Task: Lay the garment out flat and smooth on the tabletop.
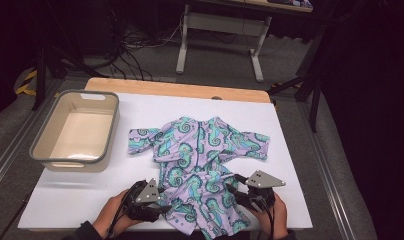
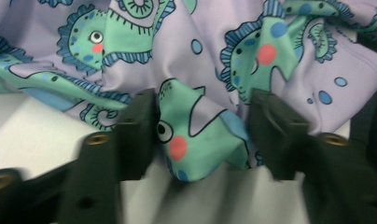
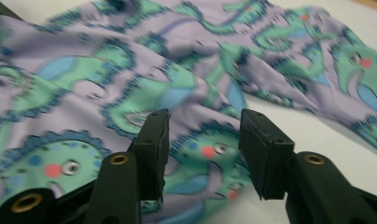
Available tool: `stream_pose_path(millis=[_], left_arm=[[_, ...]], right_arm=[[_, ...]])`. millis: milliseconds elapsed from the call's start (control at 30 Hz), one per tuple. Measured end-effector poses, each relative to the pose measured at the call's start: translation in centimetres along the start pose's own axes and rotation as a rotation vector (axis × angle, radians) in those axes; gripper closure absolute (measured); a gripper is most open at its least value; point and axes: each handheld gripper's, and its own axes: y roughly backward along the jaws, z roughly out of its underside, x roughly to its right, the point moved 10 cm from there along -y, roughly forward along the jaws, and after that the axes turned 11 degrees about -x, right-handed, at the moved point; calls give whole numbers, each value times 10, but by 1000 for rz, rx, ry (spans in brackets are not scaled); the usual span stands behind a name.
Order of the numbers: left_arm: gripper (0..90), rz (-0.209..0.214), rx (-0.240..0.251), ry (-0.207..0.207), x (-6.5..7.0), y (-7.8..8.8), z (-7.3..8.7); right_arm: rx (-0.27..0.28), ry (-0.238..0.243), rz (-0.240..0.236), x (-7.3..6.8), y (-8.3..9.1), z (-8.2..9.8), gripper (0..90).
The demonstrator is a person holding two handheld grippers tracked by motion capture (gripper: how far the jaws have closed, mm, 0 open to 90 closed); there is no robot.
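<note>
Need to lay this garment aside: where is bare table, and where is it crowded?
Bare white table: the right strip beside the garment, the far strip behind it, and the near-left corner below the bin. Crowded: the near edge, with left gripper and right gripper.

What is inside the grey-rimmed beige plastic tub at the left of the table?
The grey-rimmed beige plastic tub holds nothing visible: its pale floor is bare. Its near wall hides a strip of that floor. The lilac seahorse-print garment lies outside it, on the white table cover.

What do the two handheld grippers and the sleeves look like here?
Both the left gripper and right gripper are black, each topped by a grey three-cornered plate with dark dots. The jaws are blocky black bars with brass-coloured rivets. Dark sleeve cuff at left.
</note>
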Motion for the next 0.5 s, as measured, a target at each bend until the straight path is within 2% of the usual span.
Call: stream_pose_path(millis=[33,67,100,133,167,233,267,333,367,433,500], left_arm=[[573,0,-2,-3,-1,1,0],[691,-14,-4,-13,-3,2,0],[765,-23,-10,-14,-5,2,1],[794,-21,-13,-14,-7,3,2],[805,-24,-12,-11,-8,4,2],[811,-46,-18,-9,-13,7,4],[811,-51,-14,-10,-15,8,4],[808,-84,-14,-3,-22,13,7],[809,-92,-9,5,-25,15,7],[807,-111,10,21,-32,21,7],[808,-153,9,18,-41,28,8]], right_arm=[[10,15,-11,-4,1,-2,534],[23,39,-37,-11,3,-4,542],[26,59,-68,-20,2,-6,554],[11,69,-80,-24,0,-5,563],[-9,84,-105,-31,-4,-4,588],[-51,110,-125,-39,-11,2,658],[-79,128,-115,-41,-16,5,666],[-140,130,-136,-42,-26,14,684],[-160,132,-118,-39,-29,18,678],[-153,121,-114,-36,-31,18,674],[-160,110,-73,-28,-31,18,679]])
